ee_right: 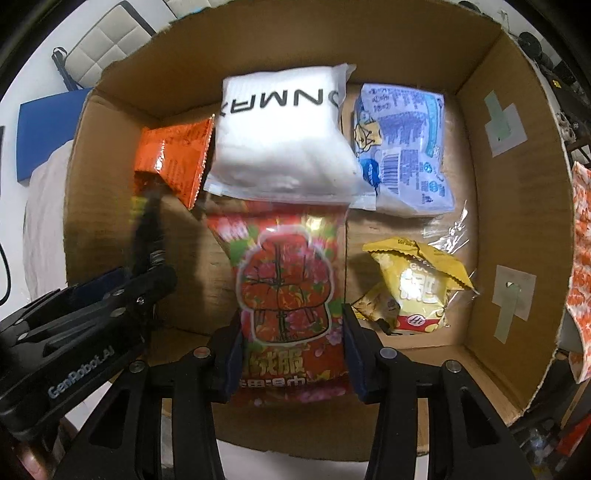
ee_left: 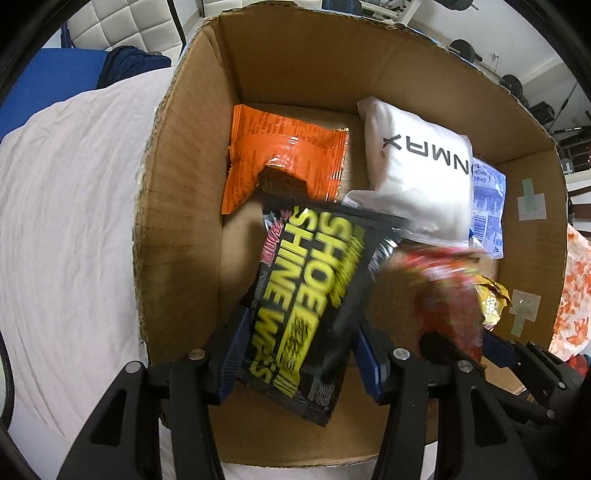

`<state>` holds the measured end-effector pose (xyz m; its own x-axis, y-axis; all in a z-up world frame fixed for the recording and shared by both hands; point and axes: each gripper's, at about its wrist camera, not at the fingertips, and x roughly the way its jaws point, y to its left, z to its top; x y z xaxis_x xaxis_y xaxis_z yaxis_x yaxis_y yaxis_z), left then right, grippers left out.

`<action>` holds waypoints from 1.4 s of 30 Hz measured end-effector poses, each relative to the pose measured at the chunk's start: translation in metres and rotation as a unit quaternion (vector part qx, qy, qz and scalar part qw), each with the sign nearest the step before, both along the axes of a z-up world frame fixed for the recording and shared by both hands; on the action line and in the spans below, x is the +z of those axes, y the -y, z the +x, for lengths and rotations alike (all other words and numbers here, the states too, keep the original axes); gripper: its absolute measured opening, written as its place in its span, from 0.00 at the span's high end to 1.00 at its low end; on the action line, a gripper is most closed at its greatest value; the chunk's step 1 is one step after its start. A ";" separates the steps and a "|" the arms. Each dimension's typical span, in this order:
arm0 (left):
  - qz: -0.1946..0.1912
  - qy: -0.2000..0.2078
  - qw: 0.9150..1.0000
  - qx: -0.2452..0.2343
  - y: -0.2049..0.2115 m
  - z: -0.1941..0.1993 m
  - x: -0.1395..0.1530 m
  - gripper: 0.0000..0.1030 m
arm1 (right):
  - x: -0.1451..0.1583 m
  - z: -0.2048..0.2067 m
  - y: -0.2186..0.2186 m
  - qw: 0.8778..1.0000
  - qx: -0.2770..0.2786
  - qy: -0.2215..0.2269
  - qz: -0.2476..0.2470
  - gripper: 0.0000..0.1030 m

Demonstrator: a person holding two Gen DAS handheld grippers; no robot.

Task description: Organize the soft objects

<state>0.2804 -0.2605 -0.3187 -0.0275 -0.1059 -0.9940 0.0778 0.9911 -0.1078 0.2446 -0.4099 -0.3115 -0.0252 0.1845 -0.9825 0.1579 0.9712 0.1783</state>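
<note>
My left gripper (ee_left: pixel 299 354) is shut on a black and yellow shoe shine wipes pack (ee_left: pixel 314 295), held over the open cardboard box (ee_left: pixel 177 206). My right gripper (ee_right: pixel 291 350) is shut on a red floral pack (ee_right: pixel 288 288), also over the box; that pack shows blurred in the left wrist view (ee_left: pixel 447 295). On the box floor lie an orange pack (ee_right: pixel 173 158), a white pouch (ee_right: pixel 284 140), a blue and white pack (ee_right: pixel 402 147) and a yellow snack bag (ee_right: pixel 413 284). The left gripper's body (ee_right: pixel 85 325) shows at the left of the right wrist view.
The box sits on a bed with a pale sheet (ee_left: pixel 66 221). An orange patterned cloth (ee_right: pixel 581 266) lies to the right of the box. A blue panel (ee_left: pixel 48 88) and a white padded headboard (ee_left: pixel 125 26) stand behind.
</note>
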 end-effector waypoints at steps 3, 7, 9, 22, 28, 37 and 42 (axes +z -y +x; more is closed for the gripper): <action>-0.003 0.002 1.000 -0.003 0.003 0.000 0.003 0.41 | -0.005 -0.001 -0.001 1.000 -0.002 -0.008 0.009 0.50; -0.006 0.003 1.000 0.000 0.003 -0.001 0.008 0.35 | 0.000 -0.004 -0.002 1.000 0.001 0.002 -0.008 0.39; -0.007 0.007 1.000 0.000 0.002 -0.002 0.012 0.35 | 0.005 -0.006 0.000 1.000 0.000 0.009 -0.011 0.34; -0.001 0.064 0.998 -0.014 0.003 -0.029 0.056 0.04 | 0.055 -0.030 0.023 0.995 -0.010 0.076 -0.071 0.00; 0.001 0.099 0.995 -0.026 0.006 -0.036 0.084 0.04 | 0.089 -0.048 0.030 0.991 -0.021 0.109 -0.078 0.00; -0.001 0.180 0.983 -0.038 0.006 -0.082 0.166 0.04 | 0.186 -0.108 0.037 0.982 -0.040 0.174 -0.062 0.00; 0.008 0.227 0.973 -0.035 -0.003 -0.116 0.223 0.04 | 0.253 -0.154 0.037 0.973 -0.042 0.218 -0.064 0.00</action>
